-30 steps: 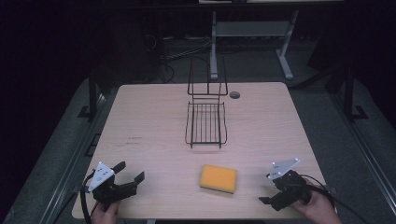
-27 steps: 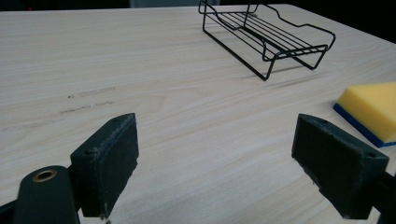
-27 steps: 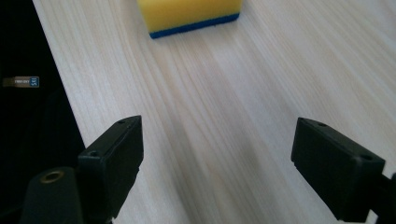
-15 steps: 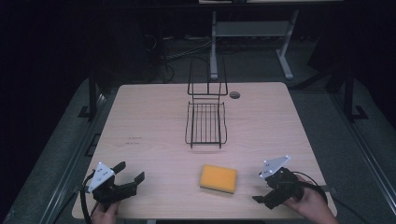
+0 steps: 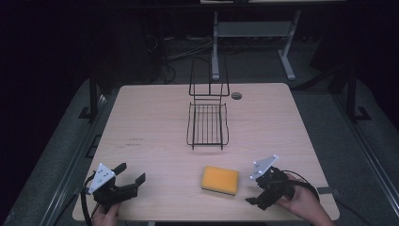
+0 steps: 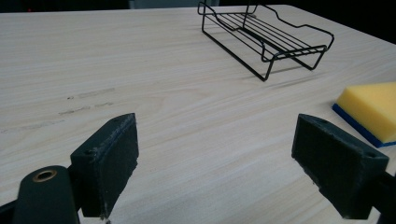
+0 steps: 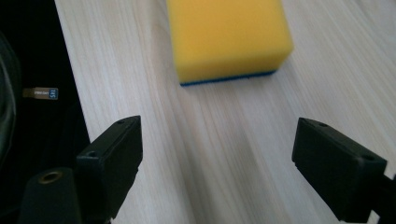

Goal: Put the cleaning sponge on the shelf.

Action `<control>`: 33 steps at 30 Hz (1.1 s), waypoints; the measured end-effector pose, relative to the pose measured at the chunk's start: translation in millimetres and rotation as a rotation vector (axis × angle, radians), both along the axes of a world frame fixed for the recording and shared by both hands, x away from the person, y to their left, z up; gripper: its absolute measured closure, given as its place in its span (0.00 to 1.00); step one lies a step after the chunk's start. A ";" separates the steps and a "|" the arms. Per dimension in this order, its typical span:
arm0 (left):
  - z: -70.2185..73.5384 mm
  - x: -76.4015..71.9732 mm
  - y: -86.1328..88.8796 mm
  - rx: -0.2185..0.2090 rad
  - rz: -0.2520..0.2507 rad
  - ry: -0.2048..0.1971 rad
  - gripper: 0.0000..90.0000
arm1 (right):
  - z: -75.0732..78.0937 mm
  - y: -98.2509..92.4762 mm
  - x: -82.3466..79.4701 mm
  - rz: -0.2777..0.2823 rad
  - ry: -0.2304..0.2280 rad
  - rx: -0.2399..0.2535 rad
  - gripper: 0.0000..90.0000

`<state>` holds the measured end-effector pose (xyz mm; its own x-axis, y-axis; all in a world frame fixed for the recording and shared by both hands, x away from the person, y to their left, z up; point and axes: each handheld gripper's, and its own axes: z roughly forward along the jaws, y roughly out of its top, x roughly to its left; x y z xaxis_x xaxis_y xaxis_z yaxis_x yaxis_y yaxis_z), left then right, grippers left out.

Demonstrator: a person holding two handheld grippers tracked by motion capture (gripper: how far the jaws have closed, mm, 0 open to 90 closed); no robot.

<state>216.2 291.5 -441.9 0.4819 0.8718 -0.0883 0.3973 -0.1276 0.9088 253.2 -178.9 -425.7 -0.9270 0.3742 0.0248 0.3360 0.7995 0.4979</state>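
Near front edge of surface (image 5: 150,117), right of centre: yellow sponge (image 5: 220,180), lying flat, blue layer underneath against the wood. Not held, not touched. Seen close in right gripper view (image 7: 229,37), straight ahead of the fingers and clear of them, bare wood between. Seen at far right in left gripper view (image 6: 369,109), blue layer visible along its lower edge.

Just right of sponge: right gripper (image 5: 256,200), held in a hand (image 5: 303,207) at front right corner, pointed toward the sponge from the near side. Fingers (image 7: 114,156) spread wide apart, nothing between them, low over the surface. Grey three-cornered plate on top, cable looping behind.

Well left of sponge: left gripper (image 5: 131,176), held at front left corner, aimed forward and to the right. Fingers (image 6: 109,156) also wide apart, gripping nothing, only bare wood between. Grey plate on top, cable trailing off the front edge.

Beyond sponge, toward centre of surface: black wire rack (image 5: 207,120), upright back frame on far side, flat tray part toward the person, nothing in it. Also at top of left gripper view (image 6: 266,39). Well apart from sponge and both grippers.

Just right of rack's back frame: small round hole (image 5: 236,95) in surface. Faint pencil-like marks (image 5: 135,142) on left half of surface.
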 end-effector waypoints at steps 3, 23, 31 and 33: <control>0.4 0.1 -0.3 0.004 -0.003 -0.001 0.16 | 2.5 7.5 2.6 0.020 0.005 -0.002 0.18; 1.0 0.1 -0.2 0.005 -0.005 -0.005 0.16 | 19.4 31.5 13.6 0.064 -0.005 -0.007 0.17; 1.0 0.5 1.3 0.001 -0.005 -0.005 0.16 | 21.6 40.3 20.1 0.083 0.005 -0.007 0.17; 1.0 0.3 0.6 0.003 -0.004 -0.004 0.16 | 23.2 41.2 21.2 0.085 0.006 -0.003 0.17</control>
<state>216.5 292.1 -440.9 0.4857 0.8701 -0.0837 0.3929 -0.1318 0.9101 274.4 -137.7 -402.6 -0.9552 0.2946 0.0292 0.2700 0.8265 0.4940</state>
